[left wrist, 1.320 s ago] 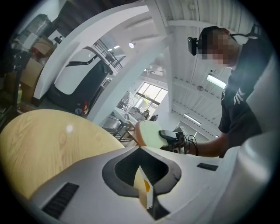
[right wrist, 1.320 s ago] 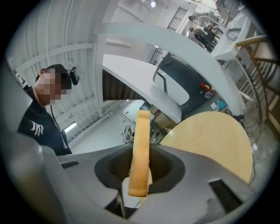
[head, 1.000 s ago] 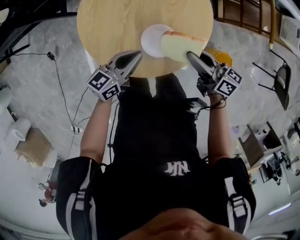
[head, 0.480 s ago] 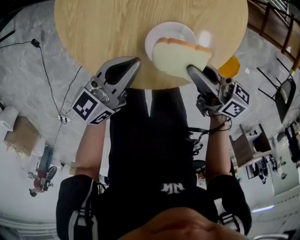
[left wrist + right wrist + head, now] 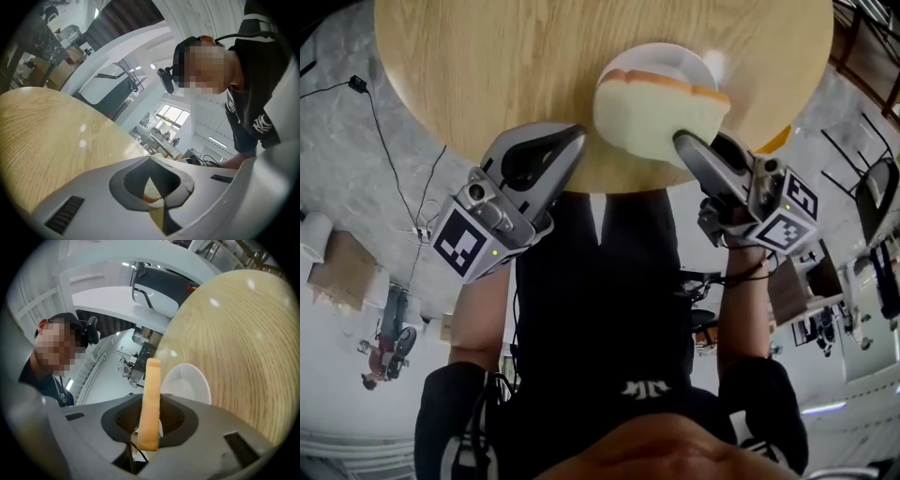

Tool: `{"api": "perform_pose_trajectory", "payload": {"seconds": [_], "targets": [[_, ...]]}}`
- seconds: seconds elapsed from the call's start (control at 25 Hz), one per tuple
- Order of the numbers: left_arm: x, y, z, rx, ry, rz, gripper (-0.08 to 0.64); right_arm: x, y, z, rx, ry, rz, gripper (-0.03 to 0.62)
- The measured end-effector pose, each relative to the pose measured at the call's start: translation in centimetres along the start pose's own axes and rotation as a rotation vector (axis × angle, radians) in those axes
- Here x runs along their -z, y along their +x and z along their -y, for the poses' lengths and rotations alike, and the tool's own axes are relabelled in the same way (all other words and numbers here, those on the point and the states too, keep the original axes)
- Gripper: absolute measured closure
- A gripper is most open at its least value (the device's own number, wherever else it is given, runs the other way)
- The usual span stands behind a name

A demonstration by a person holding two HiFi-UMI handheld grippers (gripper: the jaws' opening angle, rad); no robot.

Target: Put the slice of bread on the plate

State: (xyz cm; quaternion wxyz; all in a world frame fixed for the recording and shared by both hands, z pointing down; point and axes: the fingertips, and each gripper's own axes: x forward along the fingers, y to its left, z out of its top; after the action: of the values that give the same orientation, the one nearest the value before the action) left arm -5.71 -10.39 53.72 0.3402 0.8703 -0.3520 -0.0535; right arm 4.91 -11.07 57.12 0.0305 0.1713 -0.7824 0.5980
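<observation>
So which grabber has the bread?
The right gripper: the slice of bread is pinched between its jaws, near the plate. The left gripper holds nothing.

Table light wood, smooth; plate glossy white; bread soft, matt.

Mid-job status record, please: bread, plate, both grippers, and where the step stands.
slice of bread: clamped in the right gripper, broad face up, overlapping the plate's near side
plate: white, visible part bare, on the round wooden table
right gripper: shut on the slice of bread
left gripper: jaws together, nothing held, at the table's near edge
step: bread not released; contact with the plate cannot be told
</observation>
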Motion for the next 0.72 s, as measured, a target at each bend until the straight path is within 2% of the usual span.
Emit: {"api": "perform_pose_trajectory", "payload": {"seconds": [0.2, 0.44, 0.56, 0.64, 0.72], "targets": [[-0.3, -0.6, -0.5, 0.017, -0.015, 0.003, 0.548, 0.4, 1.2, 0.6, 0.076, -0.027, -0.036, 0.495], [0.9, -0.7, -2.0, 0.031, -0.030, -0.015, 0.548, 0.7, 2.7, 2.2, 0.200, -0.113, -0.086, 0.469], [1.2, -0.5, -1.7, 0.042, -0.026, -0.025, 0.548, 0.5, 2.7, 2.3, 0.284, -0.203, -0.106, 0.438], [1.4, -0.8, -1.6, 0.048, -0.025, -0.029, 0.548, 0.7, 2.8, 2.7, 0.366, -0.282, -0.129, 0.389], [1.6, -1.1, -1.6, 0.051, -0.027, -0.033, 0.548, 0.9, 2.8, 2.9, 0.441, -0.363, -0.147, 0.371]]}}
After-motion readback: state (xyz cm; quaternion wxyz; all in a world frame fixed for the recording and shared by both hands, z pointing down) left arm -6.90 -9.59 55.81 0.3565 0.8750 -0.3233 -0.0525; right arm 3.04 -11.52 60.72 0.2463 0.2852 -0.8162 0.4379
